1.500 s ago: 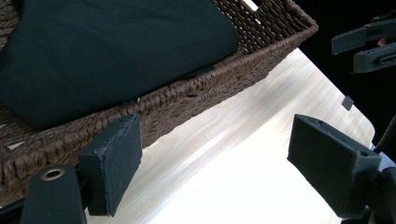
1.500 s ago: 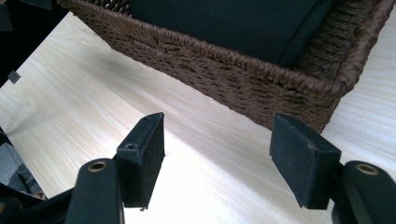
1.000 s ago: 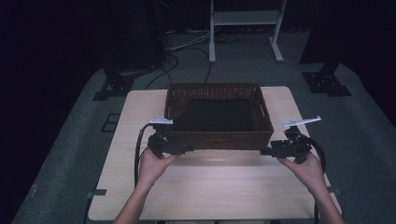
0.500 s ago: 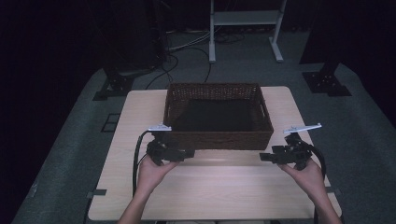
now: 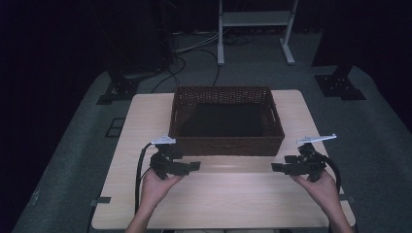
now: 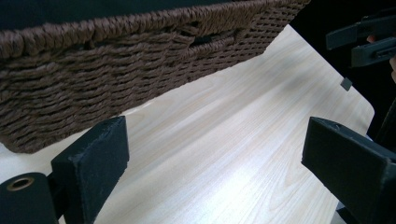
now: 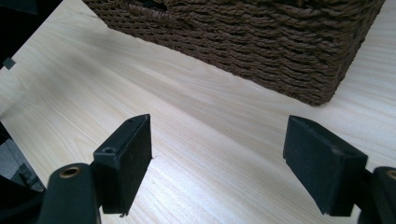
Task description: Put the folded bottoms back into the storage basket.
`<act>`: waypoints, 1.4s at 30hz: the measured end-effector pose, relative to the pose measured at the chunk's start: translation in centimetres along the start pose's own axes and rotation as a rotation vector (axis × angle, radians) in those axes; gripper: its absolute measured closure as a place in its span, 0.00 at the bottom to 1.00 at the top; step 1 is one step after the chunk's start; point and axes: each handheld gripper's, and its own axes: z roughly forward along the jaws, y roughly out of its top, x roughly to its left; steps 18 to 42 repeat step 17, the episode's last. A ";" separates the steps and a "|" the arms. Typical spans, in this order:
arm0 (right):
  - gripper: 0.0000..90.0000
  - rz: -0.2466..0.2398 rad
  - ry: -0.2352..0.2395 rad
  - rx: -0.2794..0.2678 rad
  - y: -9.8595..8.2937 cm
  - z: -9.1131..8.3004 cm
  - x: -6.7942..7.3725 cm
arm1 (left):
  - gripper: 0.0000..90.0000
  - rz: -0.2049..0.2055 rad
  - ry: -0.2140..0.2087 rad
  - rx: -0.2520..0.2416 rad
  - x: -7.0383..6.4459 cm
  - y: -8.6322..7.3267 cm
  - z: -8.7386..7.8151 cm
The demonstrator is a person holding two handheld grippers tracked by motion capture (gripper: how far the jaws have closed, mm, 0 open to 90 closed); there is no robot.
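Since a moment ago our two hands have drawn back toward us from the near corners of the dark brown, rectangular woven wicker basket [image 5: 226,141], which has stayed where it was. It sits on the far half of the pale wooden table [image 5: 228,199], its near wall facing us, and its inside looks dark and empty.

We judge it light for its bulk and fairly stiff, though the weave may give a little under a pinch. Its rope-like strands are rough, so slipping seems unlikely. Both gripper views show a slot handle cut into a wall near the rim [image 6: 205,39]; that slot, or the thick braided rim itself, looks like the best place to take hold. With one grip on each side it should lift level.

Our left gripper [image 5: 192,166] hovers just in front of the basket's near left corner, jaws wide apart and holding nothing. Our right gripper [image 5: 278,167] hangs near the near right corner, likewise spread and empty. Both point inward over bare tabletop.
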 end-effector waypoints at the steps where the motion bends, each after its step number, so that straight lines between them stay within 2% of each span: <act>1: 0.25 -0.001 0.002 0.001 -0.1 0.0 0.0 | 0.07 0.000 -0.001 -0.006 0.0 -0.1 0.0; 5: 0.25 0.002 0.001 0.003 -0.6 0.2 0.0 | 0.07 -0.006 -0.005 -0.007 0.0 -0.7 0.0; 9: 0.25 0.012 0.006 -0.001 -1.1 0.3 -0.2 | 0.07 0.020 0.016 -0.020 -0.1 -1.3 -0.1; 15: 0.23 0.024 0.006 -0.005 -2.1 0.4 -0.4 | 0.07 0.018 -0.007 -0.033 -0.2 -2.3 -0.2; 17: 0.23 0.035 0.020 -0.014 -2.6 0.4 -0.5 | 0.07 0.018 -0.011 -0.039 -0.2 -2.6 -0.2; 42: 0.23 0.035 0.020 -0.014 -2.6 0.4 -0.5 | 0.07 0.018 -0.011 -0.039 -0.2 -2.6 -0.2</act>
